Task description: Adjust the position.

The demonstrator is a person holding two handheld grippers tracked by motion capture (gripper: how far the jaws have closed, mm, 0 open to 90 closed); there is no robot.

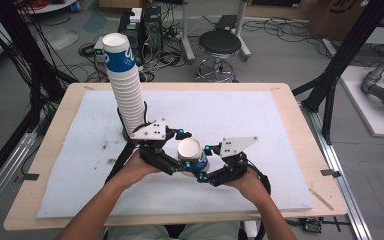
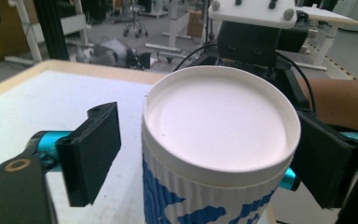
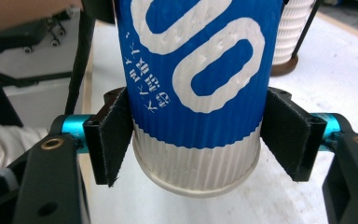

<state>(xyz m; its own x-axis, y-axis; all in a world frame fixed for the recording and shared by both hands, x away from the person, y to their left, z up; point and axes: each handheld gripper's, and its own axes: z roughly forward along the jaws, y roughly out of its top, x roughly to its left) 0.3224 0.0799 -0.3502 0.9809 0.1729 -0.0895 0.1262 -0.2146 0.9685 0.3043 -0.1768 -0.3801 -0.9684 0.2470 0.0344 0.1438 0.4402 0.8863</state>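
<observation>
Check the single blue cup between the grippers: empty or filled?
Empty. The left gripper view looks into the cup and shows a bare white bottom.

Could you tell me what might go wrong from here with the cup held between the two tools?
The left tool stands open around the cup, so only the right tool grips it; the ribbed paper wall could crush or slip. Swinging the cup sideways might also knock the tall, leaning cup stack close behind.

Left gripper jaws apart, right gripper clamped
</observation>
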